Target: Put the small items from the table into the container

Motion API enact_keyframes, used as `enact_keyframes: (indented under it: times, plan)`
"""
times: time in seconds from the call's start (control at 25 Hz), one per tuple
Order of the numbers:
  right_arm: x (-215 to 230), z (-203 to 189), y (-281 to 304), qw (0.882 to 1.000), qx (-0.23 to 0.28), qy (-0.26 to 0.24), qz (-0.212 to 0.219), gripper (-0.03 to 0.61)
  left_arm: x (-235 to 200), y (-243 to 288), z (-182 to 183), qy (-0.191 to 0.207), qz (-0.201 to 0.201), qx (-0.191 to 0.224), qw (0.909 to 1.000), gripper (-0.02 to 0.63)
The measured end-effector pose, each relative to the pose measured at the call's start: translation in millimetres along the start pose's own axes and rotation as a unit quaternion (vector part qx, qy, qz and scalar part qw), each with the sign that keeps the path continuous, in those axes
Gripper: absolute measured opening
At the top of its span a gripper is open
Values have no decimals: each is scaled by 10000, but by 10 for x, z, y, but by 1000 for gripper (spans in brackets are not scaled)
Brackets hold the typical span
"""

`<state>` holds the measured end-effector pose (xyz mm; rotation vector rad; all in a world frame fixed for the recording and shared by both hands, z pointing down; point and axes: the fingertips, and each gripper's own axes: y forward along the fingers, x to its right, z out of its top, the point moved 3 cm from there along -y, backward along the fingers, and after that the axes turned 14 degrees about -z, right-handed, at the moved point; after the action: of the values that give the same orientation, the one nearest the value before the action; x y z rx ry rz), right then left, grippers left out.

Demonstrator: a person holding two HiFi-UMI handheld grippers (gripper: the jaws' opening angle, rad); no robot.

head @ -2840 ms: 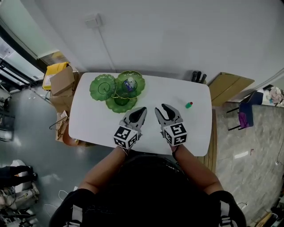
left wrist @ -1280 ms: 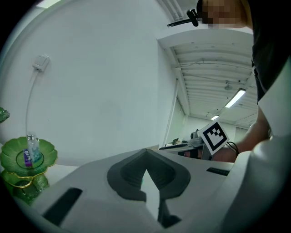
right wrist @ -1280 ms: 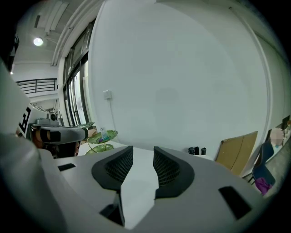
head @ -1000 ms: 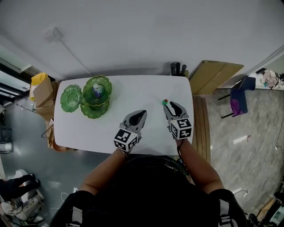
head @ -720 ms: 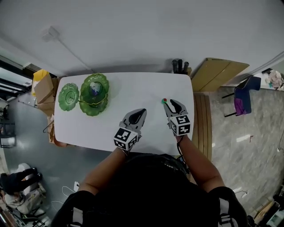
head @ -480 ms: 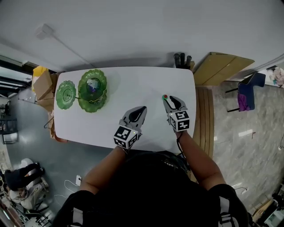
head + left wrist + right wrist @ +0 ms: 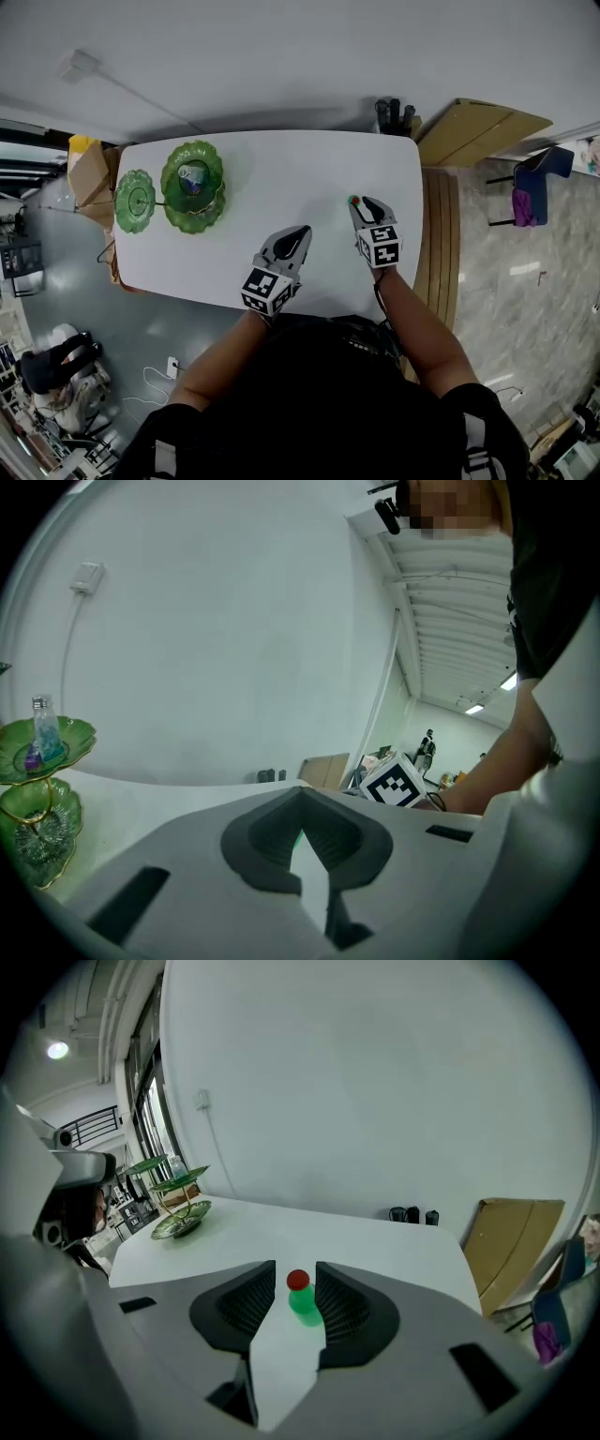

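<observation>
Only its own view shows right gripper (image 7: pixel 295 1277) straddling green bottle (image 7: pixel 303 1302).

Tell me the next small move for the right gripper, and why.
Probably close the right gripper on the green bottle: it stands upright on the table between the open jaws, with a gap on each side, so nothing grips it yet.
</observation>
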<state>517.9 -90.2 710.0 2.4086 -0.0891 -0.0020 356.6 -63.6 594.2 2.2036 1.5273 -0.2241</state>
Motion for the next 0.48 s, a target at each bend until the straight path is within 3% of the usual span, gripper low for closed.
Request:
enact_keyframes:
  times: [0.48]
  plan:
    - [-25, -97, 137, 9994, -150, -286, -98, 87, 5, -64, -35, -50, 87, -5, 9999, 8]
